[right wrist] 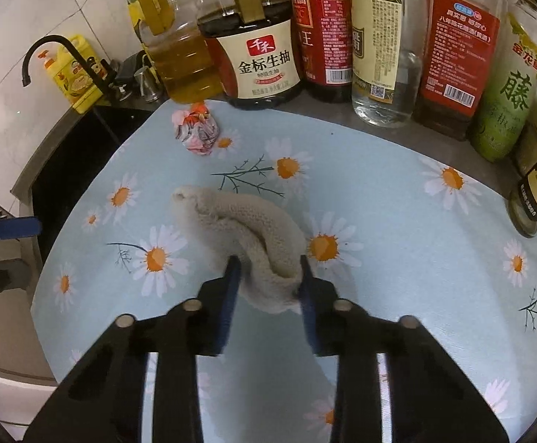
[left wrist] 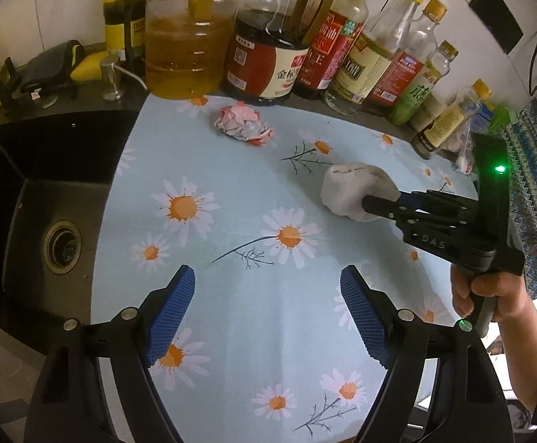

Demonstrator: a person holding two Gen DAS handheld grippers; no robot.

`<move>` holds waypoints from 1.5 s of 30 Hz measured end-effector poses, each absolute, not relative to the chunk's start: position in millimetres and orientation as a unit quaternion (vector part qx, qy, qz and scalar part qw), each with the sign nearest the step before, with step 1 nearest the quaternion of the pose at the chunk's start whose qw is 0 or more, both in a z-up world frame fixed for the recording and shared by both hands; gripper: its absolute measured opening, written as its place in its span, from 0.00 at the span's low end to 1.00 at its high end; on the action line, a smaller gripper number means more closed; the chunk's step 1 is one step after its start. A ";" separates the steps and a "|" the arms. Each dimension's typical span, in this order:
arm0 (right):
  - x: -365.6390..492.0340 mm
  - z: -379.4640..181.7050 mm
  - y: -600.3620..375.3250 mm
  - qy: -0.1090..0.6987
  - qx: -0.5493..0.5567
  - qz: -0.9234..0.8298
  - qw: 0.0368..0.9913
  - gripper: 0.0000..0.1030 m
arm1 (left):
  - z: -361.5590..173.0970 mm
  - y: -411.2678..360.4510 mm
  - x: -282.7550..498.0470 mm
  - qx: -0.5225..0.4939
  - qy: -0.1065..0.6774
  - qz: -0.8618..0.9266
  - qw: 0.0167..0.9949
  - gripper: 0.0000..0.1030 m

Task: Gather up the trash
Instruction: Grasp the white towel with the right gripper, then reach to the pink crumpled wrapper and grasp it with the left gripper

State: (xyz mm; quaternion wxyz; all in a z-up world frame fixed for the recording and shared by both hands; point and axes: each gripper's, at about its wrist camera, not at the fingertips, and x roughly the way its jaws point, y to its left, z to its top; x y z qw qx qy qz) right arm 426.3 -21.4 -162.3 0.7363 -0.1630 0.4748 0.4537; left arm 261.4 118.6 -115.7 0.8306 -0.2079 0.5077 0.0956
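Note:
A beige knitted cloth wad [right wrist: 246, 229] lies on the daisy-print tablecloth [right wrist: 379, 192]. My right gripper [right wrist: 268, 269] is shut on its near end, the blue pads pressing both sides. In the left wrist view the same cloth [left wrist: 349, 188] sits in the right gripper [left wrist: 369, 201] at mid right. A crumpled pink-and-white paper ball [left wrist: 242, 123] lies near the bottles at the back; it also shows in the right wrist view [right wrist: 196, 131]. My left gripper [left wrist: 268, 313] is open and empty, low over the cloth's near part.
A row of oil, soy sauce and vinegar bottles [left wrist: 268, 48] lines the back edge. A black sink [left wrist: 39, 199] with a drain lies left of the tablecloth [left wrist: 231, 221], with a faucet [right wrist: 47, 51] and yellow soap bottle [right wrist: 76, 74] behind it.

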 end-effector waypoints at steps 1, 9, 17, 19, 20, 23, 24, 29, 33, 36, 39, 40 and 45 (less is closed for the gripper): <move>426.1 -162.0 -22.0 0.474 -0.163 0.453 0.737 0.23 | -118.1 119.0 264.4 -0.208 0.510 0.095 0.829 0.77; 423.2 -141.7 -39.4 0.464 -0.140 0.453 0.748 0.21 | -119.9 121.5 288.8 -0.200 0.513 0.088 0.830 0.77; 411.2 -115.0 -67.8 0.453 -0.118 0.448 0.762 0.21 | -121.0 125.6 329.4 -0.171 0.516 0.085 0.835 0.77; 408.9 -112.5 -76.3 0.454 -0.112 0.444 0.765 0.21 | -123.3 127.2 340.7 -0.161 0.520 0.086 0.834 0.77; 407.3 -110.9 -82.4 0.454 -0.107 0.441 0.767 0.21 | -124.2 128.2 346.7 -0.155 0.520 0.085 0.835 0.77; 401.2 -109.1 -96.8 0.455 -0.098 0.435 0.771 0.21 | -128.4 135.0 365.0 -0.138 0.521 0.085 0.838 0.77; 399.2 -109.4 -100.3 0.456 -0.095 0.435 0.771 0.21 | -130.6 138.0 369.6 -0.135 0.523 0.087 0.837 0.77; 386.2 -115.0 -117.6 0.465 -0.082 0.428 0.770 0.21 | -145.5 156.5 396.0 -0.127 0.533 0.095 0.831 0.77; 381.3 -120.3 -125.1 0.477 -0.076 0.416 0.771 0.22 | -154.6 162.8 411.3 -0.112 0.536 0.091 0.832 0.77; 377.7 -119.1 -128.6 0.478 -0.073 0.411 0.773 0.22 | -163.2 171.0 420.0 -0.109 0.538 0.092 0.831 0.77; 376.9 -118.5 -130.2 0.479 -0.070 0.409 0.773 0.22 | -170.9 179.3 426.4 -0.112 0.539 0.091 0.830 0.75; 376.9 -118.7 -129.9 0.480 -0.072 0.408 0.774 0.22 | -173.4 180.4 428.4 -0.111 0.541 0.087 0.829 0.75; 377.1 -119.2 -128.0 0.483 -0.066 0.406 0.773 0.22 | -181.7 182.8 431.9 -0.096 0.543 0.073 0.831 0.63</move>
